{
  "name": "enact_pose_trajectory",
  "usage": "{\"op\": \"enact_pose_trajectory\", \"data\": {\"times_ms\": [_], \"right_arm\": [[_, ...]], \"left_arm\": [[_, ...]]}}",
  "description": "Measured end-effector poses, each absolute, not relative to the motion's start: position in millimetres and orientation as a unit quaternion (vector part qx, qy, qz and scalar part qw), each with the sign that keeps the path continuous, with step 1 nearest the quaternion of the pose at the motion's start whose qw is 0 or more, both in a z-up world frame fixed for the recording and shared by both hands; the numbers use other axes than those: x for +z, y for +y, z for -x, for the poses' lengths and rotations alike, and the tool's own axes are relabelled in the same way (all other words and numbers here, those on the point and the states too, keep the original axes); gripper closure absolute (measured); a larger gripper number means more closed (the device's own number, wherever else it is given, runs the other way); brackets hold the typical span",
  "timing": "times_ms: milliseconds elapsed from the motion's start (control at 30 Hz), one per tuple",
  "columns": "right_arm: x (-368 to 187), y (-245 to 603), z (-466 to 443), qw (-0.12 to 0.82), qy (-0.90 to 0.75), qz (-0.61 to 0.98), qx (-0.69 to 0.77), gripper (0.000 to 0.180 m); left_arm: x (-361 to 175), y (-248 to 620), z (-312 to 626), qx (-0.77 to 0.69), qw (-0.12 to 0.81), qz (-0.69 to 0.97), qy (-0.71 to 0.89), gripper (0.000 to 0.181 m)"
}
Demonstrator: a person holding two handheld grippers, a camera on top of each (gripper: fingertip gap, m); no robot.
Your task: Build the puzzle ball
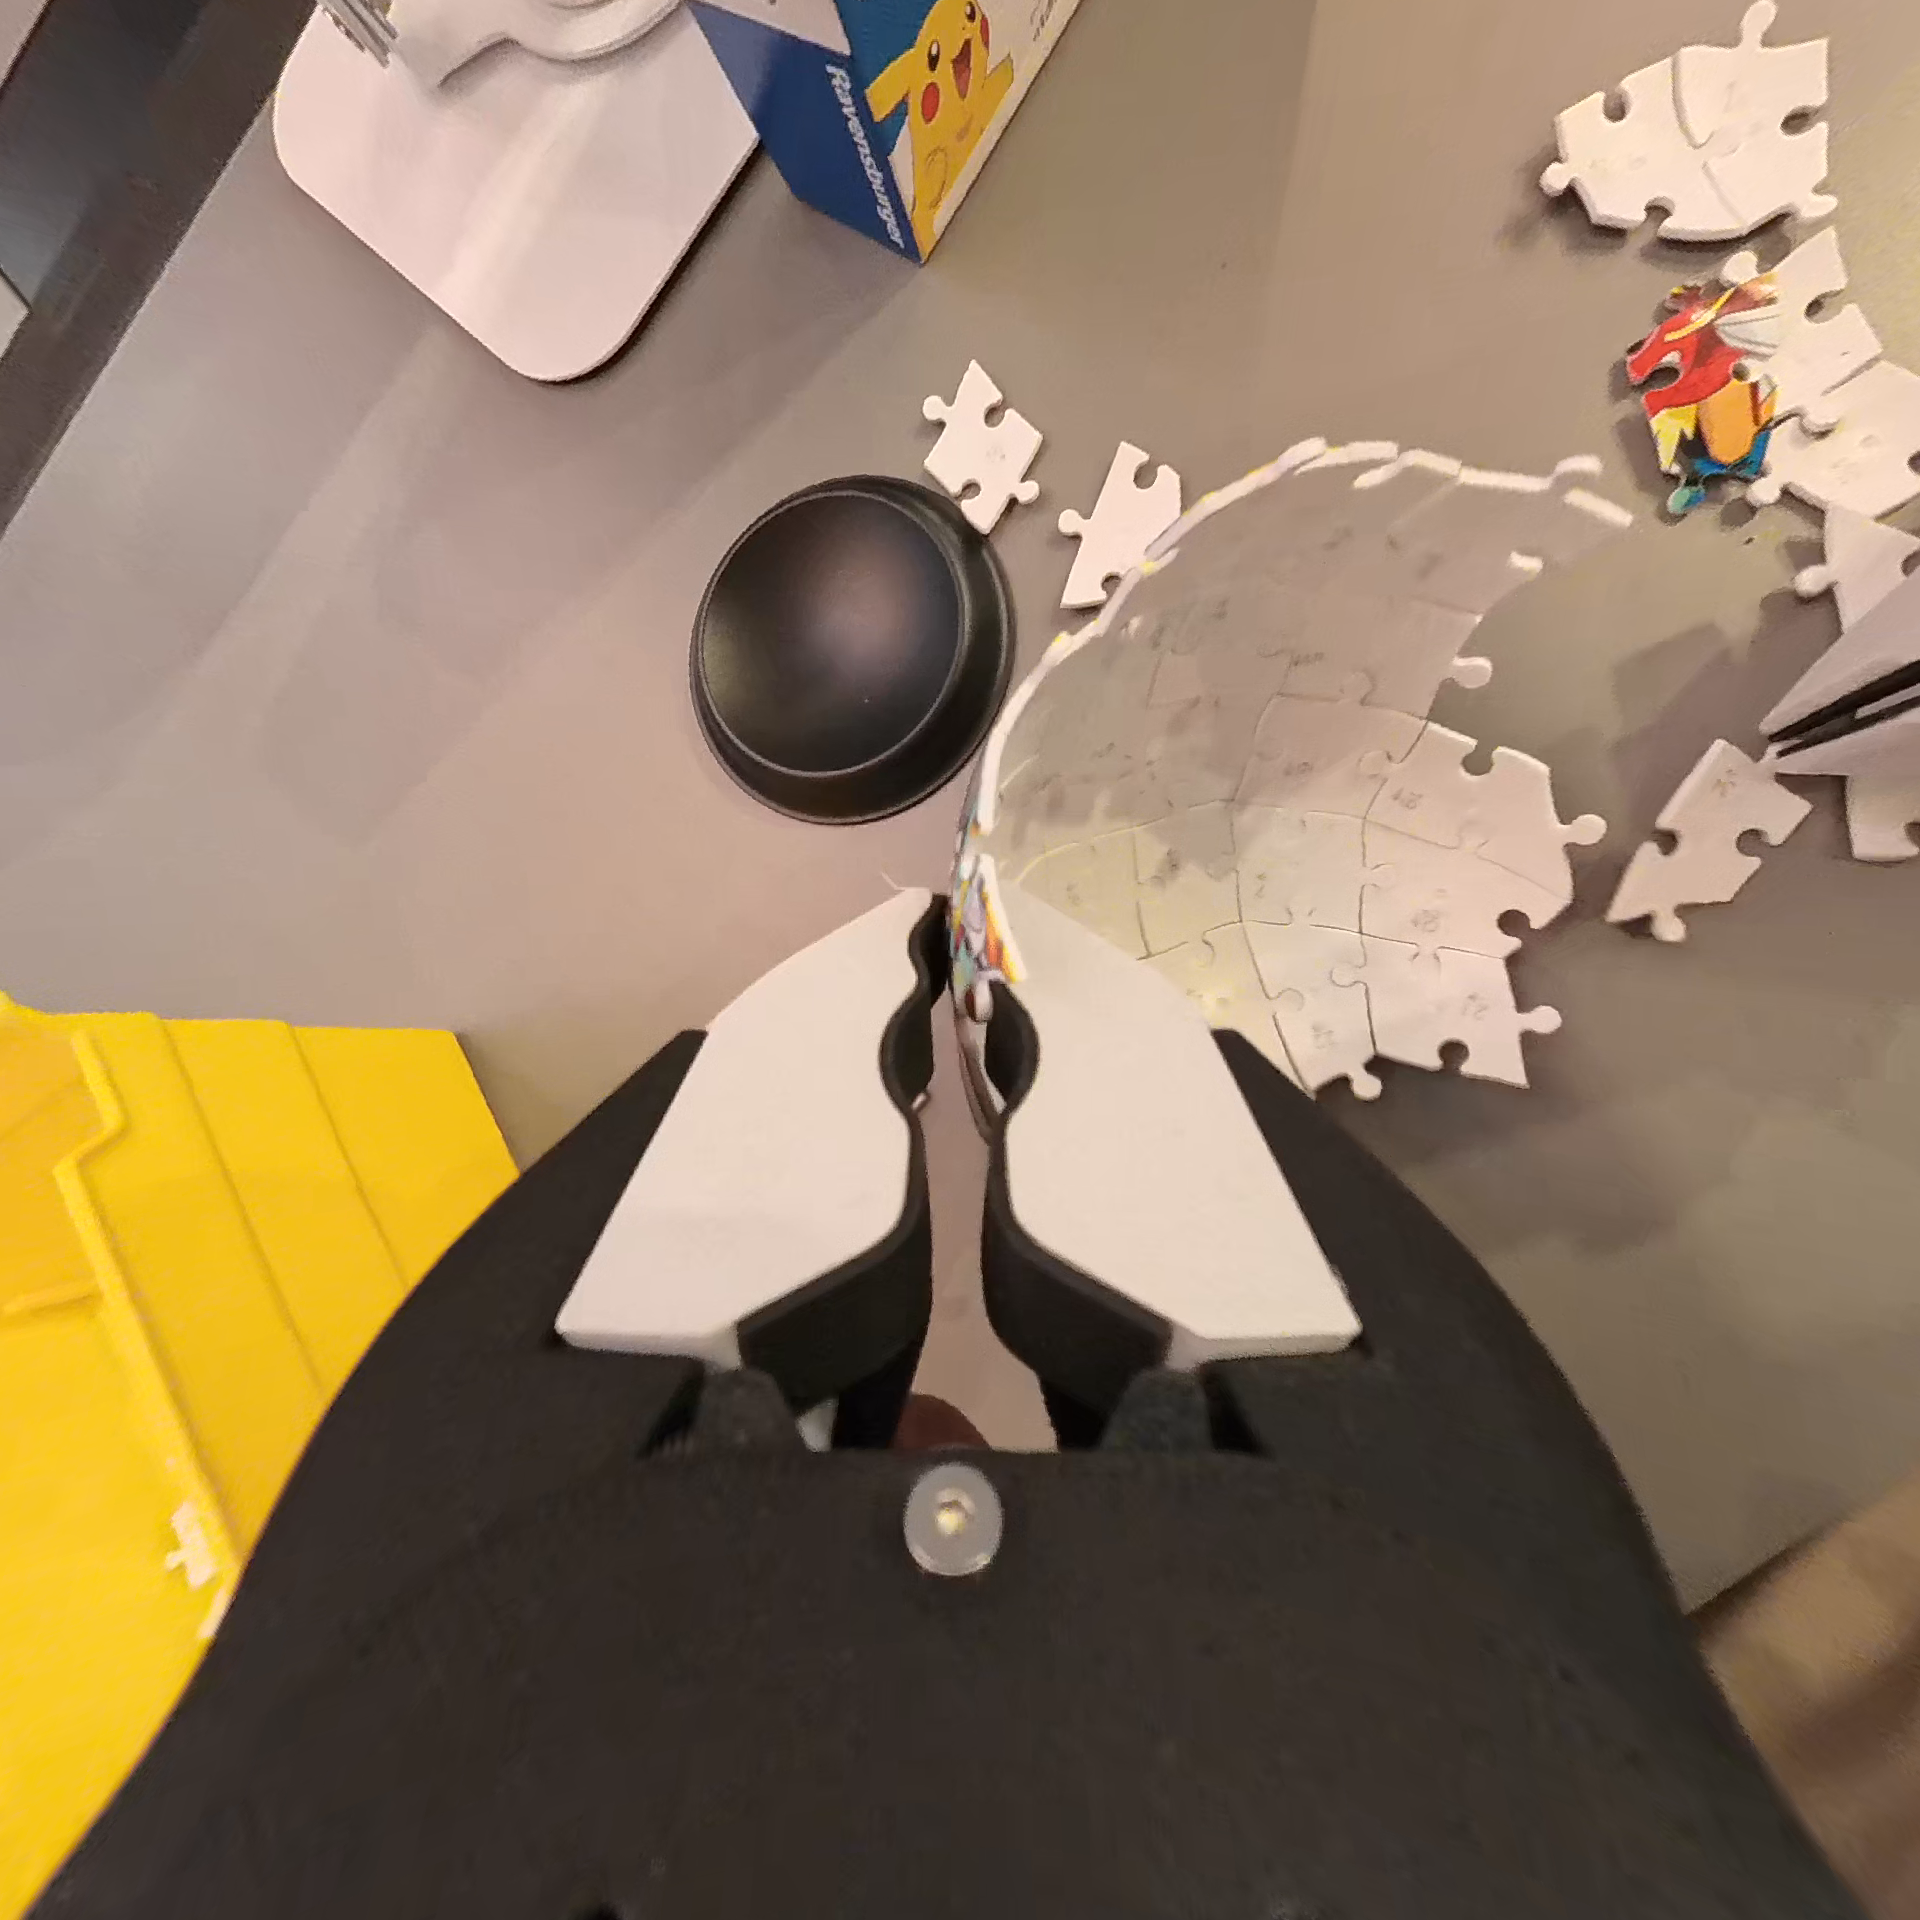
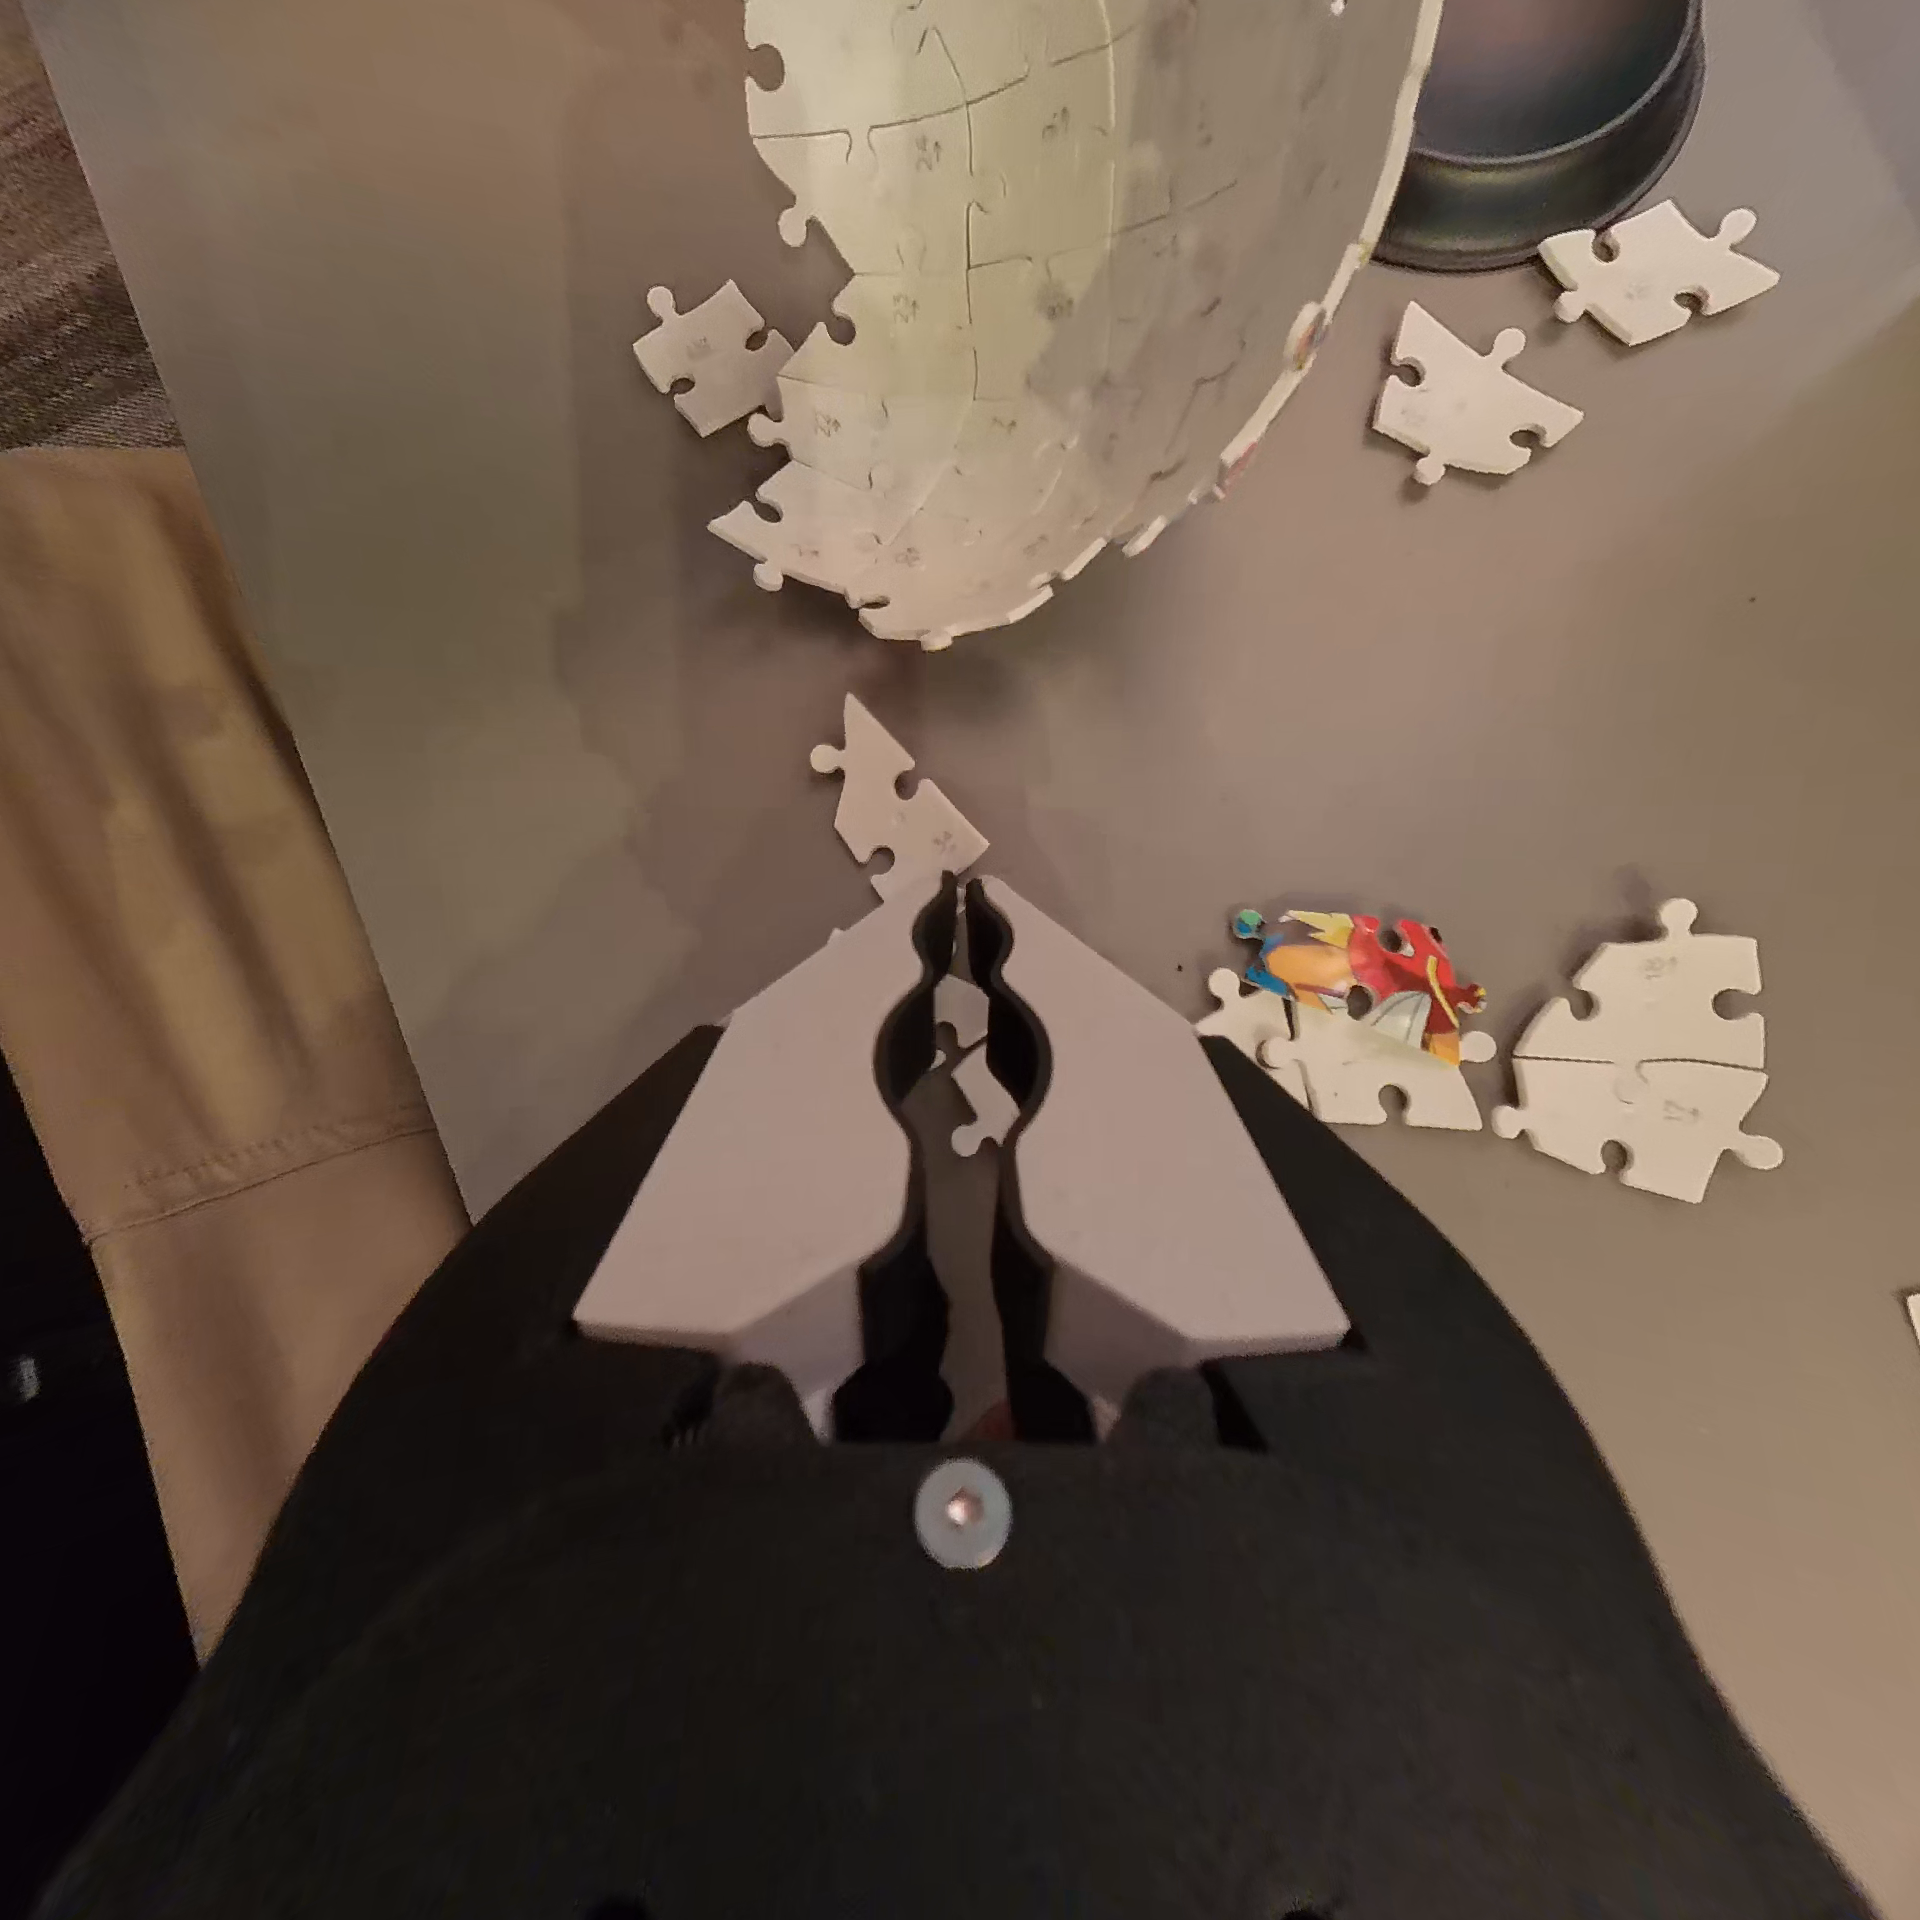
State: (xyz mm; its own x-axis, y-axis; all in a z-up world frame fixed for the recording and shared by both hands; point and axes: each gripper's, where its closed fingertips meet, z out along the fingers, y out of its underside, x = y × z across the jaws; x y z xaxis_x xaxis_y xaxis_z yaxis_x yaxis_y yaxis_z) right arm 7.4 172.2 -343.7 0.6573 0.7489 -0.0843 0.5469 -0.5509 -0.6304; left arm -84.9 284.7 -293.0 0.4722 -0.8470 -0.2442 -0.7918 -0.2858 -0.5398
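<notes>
Left gripper (image 1: 971, 940) is clamped on the half-built ball's (image 1: 1299, 769) rim. Right gripper (image 2: 961, 894) pinches a loose white piece (image 2: 899, 810), stand (image 1: 852, 649) sits nearby.

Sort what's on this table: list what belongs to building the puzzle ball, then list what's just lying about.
Belongs to the job:
- half-built puzzle shell, clamped at its rim by the left gripper
- loose white piece at the right gripper
- other loose pieces
- printed piece
- black round stand

Lying about:
- puzzle box
- yellow bin
- white base
</notes>
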Motion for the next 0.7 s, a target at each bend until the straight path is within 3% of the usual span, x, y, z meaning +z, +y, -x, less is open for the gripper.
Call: {"op": "enact_pose_trajectory", "data": {"times_ms": [33, 233, 567, 700], "right_arm": [[-343.8, 172.3, -7.8, 0.289, -0.376, 0.863, 0.174, 0.18], [-343.4, 173.2, -9.0, 0.293, -0.377, 0.861, 0.175, 0.18], [-333.8, 172.0, -45.2, 0.286, -0.355, 0.874, 0.168, 0.152], [-340.1, 158.7, -56.5, 0.264, -0.383, 0.871, 0.157, 0.149]], "left_arm": [[-293.7, 284.8, 85.4, -0.048, 0.31, 0.802, 0.508, 0.177], [-295.9, 285.6, 86.7, -0.06, 0.308, 0.807, 0.501, 0.177], [-296.3, 282.4, 91.1, -0.059, 0.288, 0.804, 0.516, 0.177], [-296.2, 280.3, 91.9, -0.06, 0.282, 0.802, 0.523, 0.177]]}}
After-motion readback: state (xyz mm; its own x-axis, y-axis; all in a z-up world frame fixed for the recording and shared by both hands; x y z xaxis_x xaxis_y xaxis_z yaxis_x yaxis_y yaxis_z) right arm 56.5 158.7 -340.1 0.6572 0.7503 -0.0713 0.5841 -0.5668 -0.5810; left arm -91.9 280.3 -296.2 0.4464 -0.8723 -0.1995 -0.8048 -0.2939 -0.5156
